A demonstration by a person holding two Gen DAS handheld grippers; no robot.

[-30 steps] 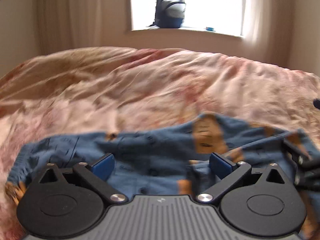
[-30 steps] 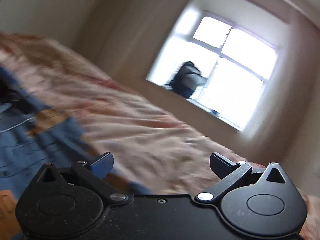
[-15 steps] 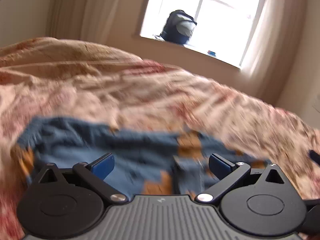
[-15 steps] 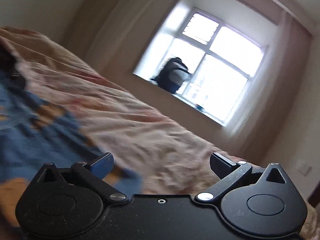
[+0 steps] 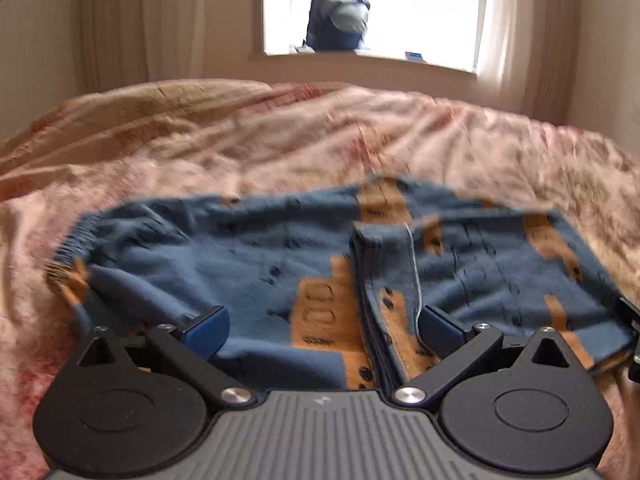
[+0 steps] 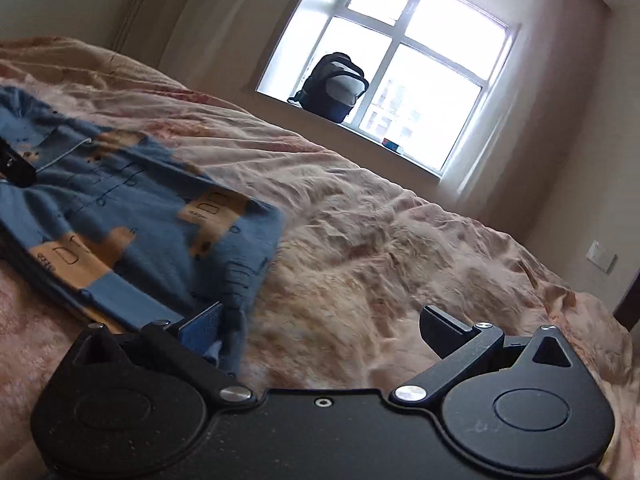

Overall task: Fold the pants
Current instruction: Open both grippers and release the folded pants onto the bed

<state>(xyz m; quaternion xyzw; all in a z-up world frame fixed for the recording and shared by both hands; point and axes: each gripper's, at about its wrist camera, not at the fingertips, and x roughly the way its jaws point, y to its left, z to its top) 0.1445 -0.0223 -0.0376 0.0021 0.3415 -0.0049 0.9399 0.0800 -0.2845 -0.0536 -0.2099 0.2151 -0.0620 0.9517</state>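
From the left wrist, the left tongs (image 5: 322, 326) are wide, holding nothing, over the blue pants (image 5: 248, 264) lying near the bed's (image 5: 240, 140) front edge

From the right wrist, the right tongs (image 6: 320, 326) are wide beside the pants' (image 6: 132, 216) right edge

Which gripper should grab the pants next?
Probably the left gripper: it is open with the pants between its fingers. The right gripper, also open, faces mostly bedspread at the pants' edge.
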